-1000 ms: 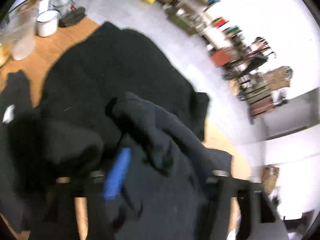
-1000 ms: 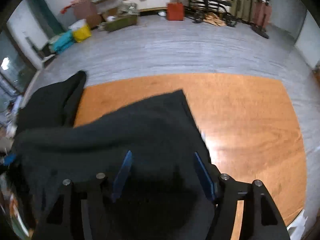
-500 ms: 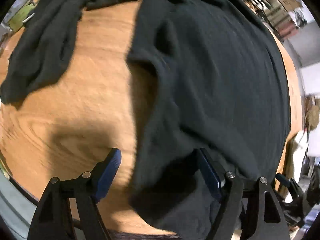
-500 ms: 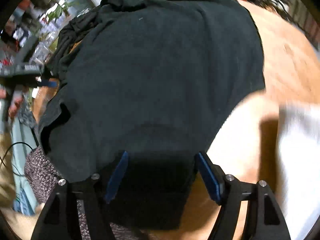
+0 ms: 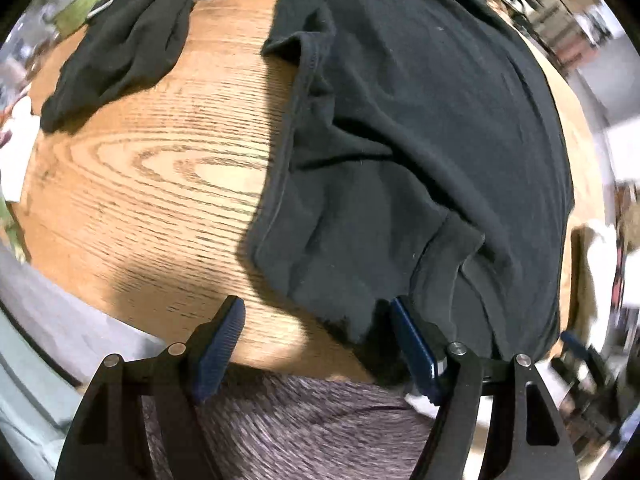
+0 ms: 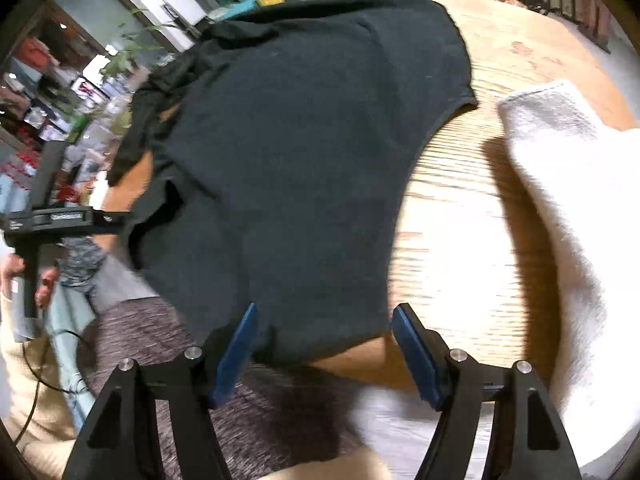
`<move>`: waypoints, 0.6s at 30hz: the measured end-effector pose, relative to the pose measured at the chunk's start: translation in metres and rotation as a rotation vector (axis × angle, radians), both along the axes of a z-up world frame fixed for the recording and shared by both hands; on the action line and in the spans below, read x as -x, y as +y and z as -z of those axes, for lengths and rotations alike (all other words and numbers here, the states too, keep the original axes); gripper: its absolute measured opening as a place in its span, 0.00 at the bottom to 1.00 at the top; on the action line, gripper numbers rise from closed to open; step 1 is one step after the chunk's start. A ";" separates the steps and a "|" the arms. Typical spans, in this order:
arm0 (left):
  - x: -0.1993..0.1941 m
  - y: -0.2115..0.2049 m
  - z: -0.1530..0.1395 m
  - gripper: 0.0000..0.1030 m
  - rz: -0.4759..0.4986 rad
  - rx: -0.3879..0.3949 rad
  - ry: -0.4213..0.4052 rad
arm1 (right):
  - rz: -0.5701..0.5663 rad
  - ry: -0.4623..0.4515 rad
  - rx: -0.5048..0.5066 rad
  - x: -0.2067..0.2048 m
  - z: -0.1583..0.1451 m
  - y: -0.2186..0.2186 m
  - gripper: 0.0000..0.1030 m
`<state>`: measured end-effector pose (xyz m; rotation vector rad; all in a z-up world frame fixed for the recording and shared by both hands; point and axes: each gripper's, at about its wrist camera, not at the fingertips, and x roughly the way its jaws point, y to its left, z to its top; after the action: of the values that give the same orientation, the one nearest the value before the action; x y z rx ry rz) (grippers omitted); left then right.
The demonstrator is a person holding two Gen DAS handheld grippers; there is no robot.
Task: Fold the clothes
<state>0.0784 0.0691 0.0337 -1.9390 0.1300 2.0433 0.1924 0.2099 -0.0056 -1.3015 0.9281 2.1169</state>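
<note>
Left claw [image 5: 316, 336] and right claw [image 6: 324, 340] both released above rumpled dark shirt [image 5: 420, 128]; grained wood table [image 5: 152, 184].

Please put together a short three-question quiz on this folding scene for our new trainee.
1. True or false: the left gripper is clamped on the black T-shirt.
2. What lies on the wooden table to the right of the T-shirt in the right wrist view? A) a white towel B) a red mug C) a book
3. Fill in: the right gripper is ____, with the shirt's near edge between its fingers.

Key
1. False; its jaws are apart.
2. A, the white towel.
3. open
</note>
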 end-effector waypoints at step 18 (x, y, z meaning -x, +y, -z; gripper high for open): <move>-0.100 -0.025 0.019 0.09 0.094 0.084 0.104 | -0.131 -0.100 -0.011 -0.019 0.011 -0.011 0.01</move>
<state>0.1784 0.0442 0.0147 -1.8377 0.3292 2.1075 0.2111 0.1988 -0.0168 -1.4840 0.8083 2.1287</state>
